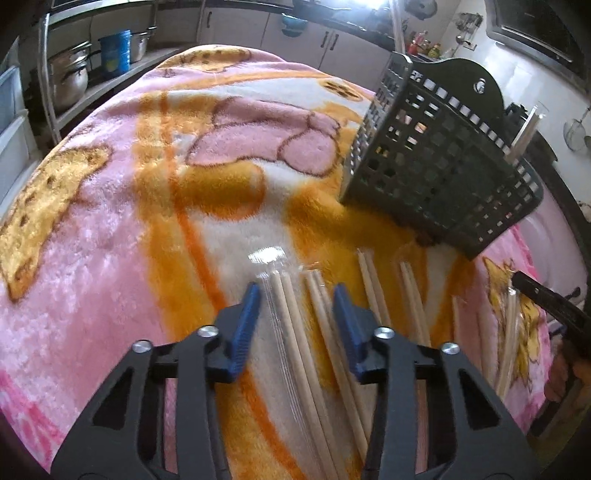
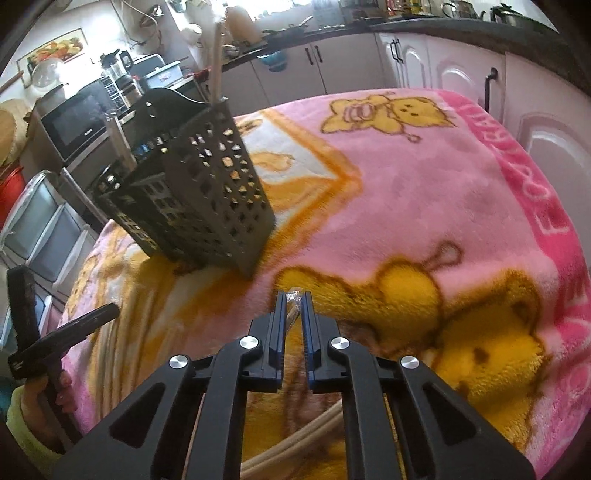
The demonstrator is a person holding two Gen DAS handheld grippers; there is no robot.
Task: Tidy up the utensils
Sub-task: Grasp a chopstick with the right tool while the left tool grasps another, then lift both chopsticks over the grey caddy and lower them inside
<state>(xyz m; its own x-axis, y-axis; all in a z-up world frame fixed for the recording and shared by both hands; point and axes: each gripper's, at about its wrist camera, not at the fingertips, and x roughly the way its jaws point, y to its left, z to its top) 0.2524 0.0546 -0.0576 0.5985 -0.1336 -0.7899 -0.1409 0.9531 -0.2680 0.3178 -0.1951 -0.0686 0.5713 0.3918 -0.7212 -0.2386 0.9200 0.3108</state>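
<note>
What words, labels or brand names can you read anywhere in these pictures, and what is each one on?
Blanket border: large pink letters run along the edge, cut off and curved, roughly "FO...", not readable in full.
Microwave door: a small brand mark, too blurred to read.
Basket: no text visible.

We read this as a home kitchen. White cabinets (image 2: pixel 454 70) with dark handles run under a dark counter (image 2: pixel 424 26) along the far wall. A microwave (image 2: pixel 79 120) sits at the left of the right wrist view, with a glass jug (image 2: pixel 116 66) and other clutter on top. Steel pots (image 1: pixel 68 77) and a blue tub (image 1: pixel 115 50) stand on a metal shelf (image 1: pixel 96 88). A kettle (image 2: pixel 460 9) rests on the counter. A strainer (image 1: pixel 576 134) hangs on the wall. We note a fruit picture (image 2: pixel 59 48) on the wall, and a pink plush blanket (image 1: pixel 110 229) with cartoon bears covering the table.
</note>
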